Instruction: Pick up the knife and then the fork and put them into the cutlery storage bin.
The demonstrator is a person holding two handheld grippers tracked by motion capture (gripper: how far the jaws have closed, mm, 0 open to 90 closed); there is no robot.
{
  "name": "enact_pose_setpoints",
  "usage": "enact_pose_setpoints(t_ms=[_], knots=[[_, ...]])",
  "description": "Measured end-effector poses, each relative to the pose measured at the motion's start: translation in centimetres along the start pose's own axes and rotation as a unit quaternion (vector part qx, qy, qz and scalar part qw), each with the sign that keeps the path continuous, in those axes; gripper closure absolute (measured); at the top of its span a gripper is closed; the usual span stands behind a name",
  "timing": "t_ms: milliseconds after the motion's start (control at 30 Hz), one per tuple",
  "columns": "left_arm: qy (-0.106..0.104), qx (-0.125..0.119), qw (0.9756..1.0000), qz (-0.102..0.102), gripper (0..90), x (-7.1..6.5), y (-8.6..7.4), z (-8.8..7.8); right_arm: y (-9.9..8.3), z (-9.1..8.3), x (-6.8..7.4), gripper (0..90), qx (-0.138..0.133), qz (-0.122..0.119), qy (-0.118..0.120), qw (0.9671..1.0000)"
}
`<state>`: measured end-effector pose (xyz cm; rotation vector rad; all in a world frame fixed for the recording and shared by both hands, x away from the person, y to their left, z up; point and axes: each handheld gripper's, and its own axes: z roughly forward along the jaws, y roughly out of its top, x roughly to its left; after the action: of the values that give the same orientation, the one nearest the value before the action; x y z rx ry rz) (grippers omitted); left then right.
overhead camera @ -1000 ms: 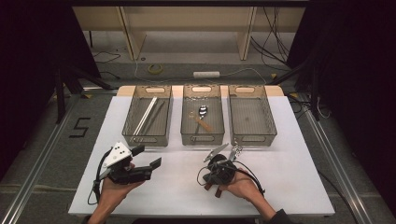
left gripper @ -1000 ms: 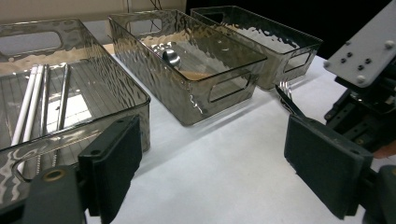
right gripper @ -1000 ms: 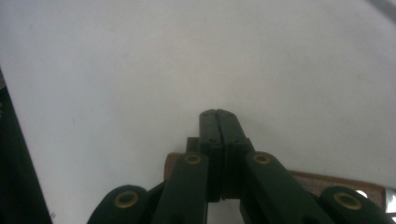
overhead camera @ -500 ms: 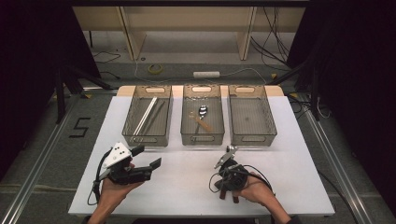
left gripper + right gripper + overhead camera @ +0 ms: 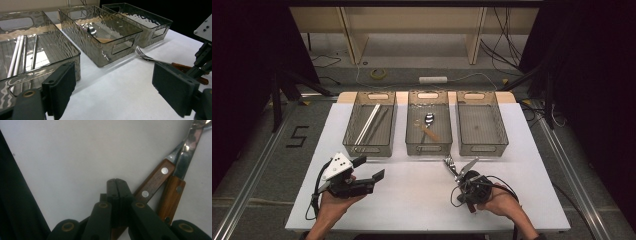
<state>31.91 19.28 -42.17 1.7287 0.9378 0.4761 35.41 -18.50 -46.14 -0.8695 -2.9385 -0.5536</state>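
Here the right gripper [image 5: 117,181] is fully closed beside the fork's [image 5: 451,165] wooden handle.

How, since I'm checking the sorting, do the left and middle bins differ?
The left bin holds several long thin sticks, white and metal, while the middle bin holds a single spoon. The left bin's sticks run nearly along its length; the middle bin's spoon lies slantwise. Both bins are clear, rippled and have handle cutouts.

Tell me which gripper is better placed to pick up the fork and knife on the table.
Right. The right gripper sits directly over the wooden handles of the fork and knife, jaws shut. The left gripper hangs open, well off to the side.
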Motion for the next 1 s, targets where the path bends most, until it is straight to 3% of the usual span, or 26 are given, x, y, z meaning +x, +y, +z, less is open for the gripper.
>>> enact_pose_setpoints(t_ms=[533,733,833,1000], knots=[[-0.001,0.001,1.0,0.003,18.8,-0.1,0.0,0.1,-1.3,-1.0,-2.0,90.0,0.014,0.009,-0.019,0.9997],[-0.002,0.001,1.0,0.001,18.8,0.0,0.0,0.1,-1.3,-1.0,-1.9,90.0,0.018,0.005,-0.022,0.9996],[-0.004,0.001,1.0,0.002,18.7,-0.1,0.0,0.1,-1.2,-1.2,-1.8,82.8,0.015,0.001,-0.014,0.9998],[-0.006,-0.001,1.0,0.0,18.6,-0.1,0.0,0.1,-0.9,-3.0,-1.5,67.9,-0.018,0.002,-0.011,0.9998]])
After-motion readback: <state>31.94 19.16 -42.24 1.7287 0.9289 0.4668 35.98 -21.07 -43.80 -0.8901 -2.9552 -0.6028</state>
